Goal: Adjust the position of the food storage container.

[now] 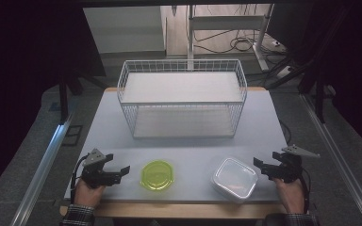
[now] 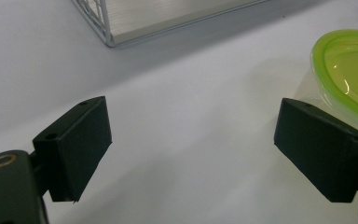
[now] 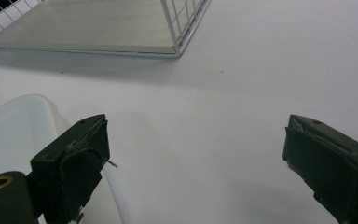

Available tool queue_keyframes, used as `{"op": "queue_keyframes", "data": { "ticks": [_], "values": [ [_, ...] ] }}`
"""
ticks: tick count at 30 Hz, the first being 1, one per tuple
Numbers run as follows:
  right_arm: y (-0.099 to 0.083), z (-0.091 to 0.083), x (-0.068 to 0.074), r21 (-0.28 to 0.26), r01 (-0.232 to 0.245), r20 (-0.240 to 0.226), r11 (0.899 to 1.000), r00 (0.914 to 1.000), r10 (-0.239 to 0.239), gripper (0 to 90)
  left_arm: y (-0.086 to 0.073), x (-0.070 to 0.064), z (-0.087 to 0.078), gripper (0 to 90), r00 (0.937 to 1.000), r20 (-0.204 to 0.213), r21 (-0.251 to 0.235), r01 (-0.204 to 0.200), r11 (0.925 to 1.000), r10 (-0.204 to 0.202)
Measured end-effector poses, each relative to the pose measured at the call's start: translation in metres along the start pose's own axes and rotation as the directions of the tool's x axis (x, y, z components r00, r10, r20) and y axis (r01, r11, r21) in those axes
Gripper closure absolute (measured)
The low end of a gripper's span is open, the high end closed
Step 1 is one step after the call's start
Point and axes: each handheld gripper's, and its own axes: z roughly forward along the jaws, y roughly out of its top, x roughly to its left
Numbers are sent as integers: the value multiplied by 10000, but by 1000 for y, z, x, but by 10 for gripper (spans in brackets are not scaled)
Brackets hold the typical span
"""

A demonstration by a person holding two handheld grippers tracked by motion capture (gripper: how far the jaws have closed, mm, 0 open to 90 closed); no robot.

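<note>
High view: both claws gape empty beside green-lidded container point(image 1: 157, 175) and white container point(image 1: 234, 179), wire basket point(image 1: 183, 98) behind.

Bkgd items, non-task
White wire basket point(image 1: 183, 96) w/ flat liner, centre-rear of pale tabletop point(image 1: 188, 150); cables point(image 1: 238, 44) on floor behind.

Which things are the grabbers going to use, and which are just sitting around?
For the job: green-lidded tub, white box, wire basket, left gripper and right gripper, both open, beside the tub and the box.

Just lying about: cables on the floor behind the table.
</note>
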Motion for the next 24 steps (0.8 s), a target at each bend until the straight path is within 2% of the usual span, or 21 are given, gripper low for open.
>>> {"op": "queue_keyframes", "data": {
  "ticks": [4, 12, 16, 17, 19, 20, 24],
  "values": [
    [0, 2, 2, 44, 94, -69, 9999, 9999, -94, 61, 0, 1, 0, 106, 9999, 57, 22, 151, 9999, -151],
    [-1, 4, 2, 260, 22, 213, 9997, 9998, -28, 44, 1, 0, 0, 92, 9993, 160, 151, 327, 9994, -330],
    [-1, 3, 1, 209, -67, 332, 9998, 9994, 60, 42, 6, -5, -1, 51, 9989, -426, 361, 203, 9991, -187],
    [-1, 3, 1, 202, -90, 345, 9998, 9994, 83, 42, 8, -7, -2, 58, 9988, -404, 313, 303, 9991, -290],
    [-1, 3, 1, 182, -112, 345, 9998, 9993, 106, 42, 11, -10, -3, 81, 9990, -85, 224, 449, 9987, -447],
    [-1, 3, 1, 168, -96, 364, 9998, 9993, 90, 43, 13, -13, -4, 109, 9992, -57, 183, 404, 9990, -404],
    [0, 3, 2, 139, -39, 461, 9999, 9989, 33, 43, 21, -29, -6, 198, 9994, -77, 276, -347, 9990, 349]
  ]
}}
